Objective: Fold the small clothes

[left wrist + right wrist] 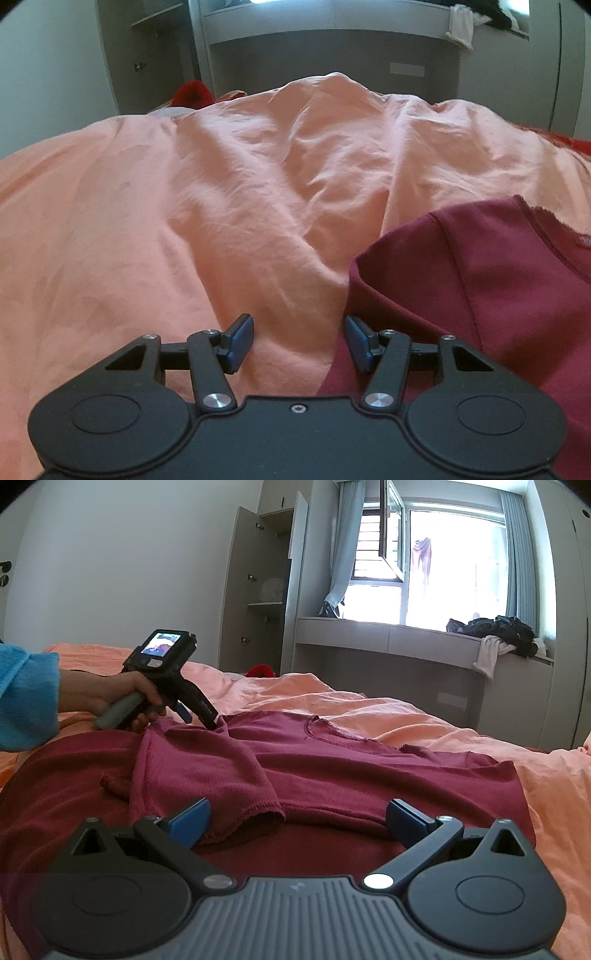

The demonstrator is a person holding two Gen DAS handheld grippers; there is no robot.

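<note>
Garment: maroon ribbed knit top (332, 771), frayed neckline, one sleeve folded across body; lies flat on wrinkled peach cotton bed sheet (221, 206).
L gripper (299, 341): black frame, blue pads, jaws apart, nothing between; poised at top's left edge, right pad over the maroon cloth.
R gripper (297, 818): jaws wide, empty; low over top's near hem, sleeve cuff just ahead.
Room: bare sheet left of & beyond top.

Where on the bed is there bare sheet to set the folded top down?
Bare peach sheet lies left of the maroon top, reaching up to the red item near the headboard end. Another strip runs right of the top. The middle is crowded: the top, its folded-in sleeve, and both grippers, left gripper, right gripper.
</note>
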